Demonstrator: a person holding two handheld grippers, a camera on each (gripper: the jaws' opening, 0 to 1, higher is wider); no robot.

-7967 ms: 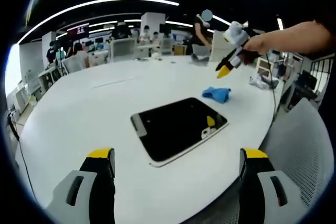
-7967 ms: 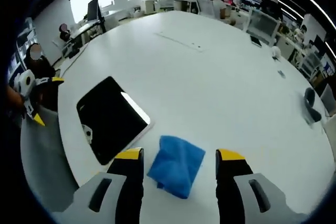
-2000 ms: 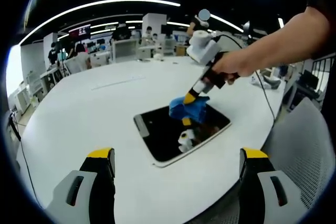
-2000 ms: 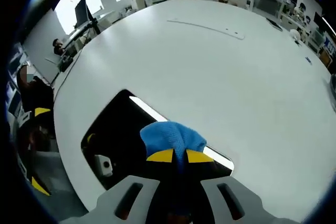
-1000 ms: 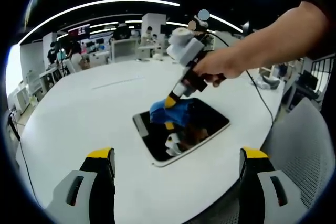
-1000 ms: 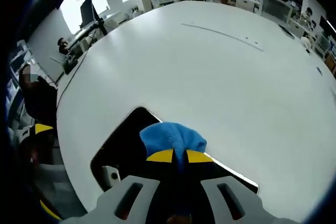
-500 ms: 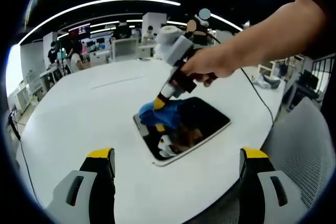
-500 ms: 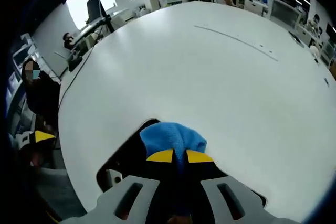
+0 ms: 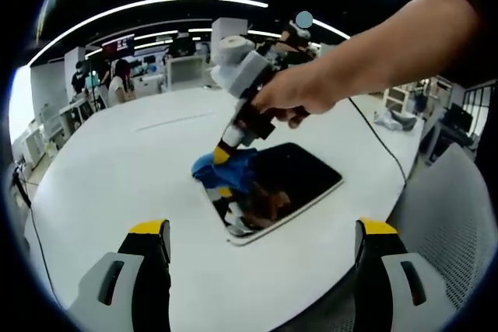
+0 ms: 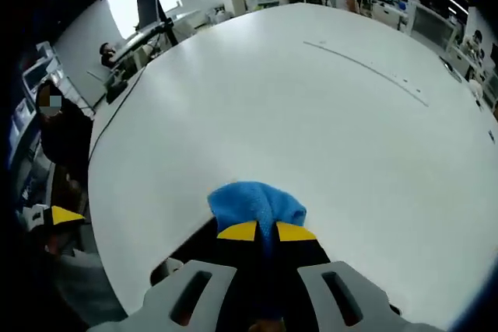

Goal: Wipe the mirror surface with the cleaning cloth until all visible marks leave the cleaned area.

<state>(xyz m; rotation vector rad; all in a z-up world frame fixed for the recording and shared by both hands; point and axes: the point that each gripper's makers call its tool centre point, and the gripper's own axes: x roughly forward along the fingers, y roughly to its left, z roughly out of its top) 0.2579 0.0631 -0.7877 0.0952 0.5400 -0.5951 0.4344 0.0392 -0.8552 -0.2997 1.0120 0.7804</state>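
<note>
My right gripper (image 10: 266, 232) has its jaws clamped on the blue cleaning cloth (image 10: 255, 204), pressing it onto the mirror (image 9: 292, 180). In my left gripper view the cloth (image 9: 224, 171) sits at the mirror's ten o'clock corner, on the white table (image 9: 117, 169). My left gripper (image 9: 264, 231) hangs back at six o'clock, jaws spread wide apart, holding nothing.

Big white round table (image 9: 117, 169), pretty much an open office behind it with desks and people sitting around. Grey mesh chair (image 9: 440, 215) tucked at the table's edge, long strip lights (image 9: 148, 7) overhead.
</note>
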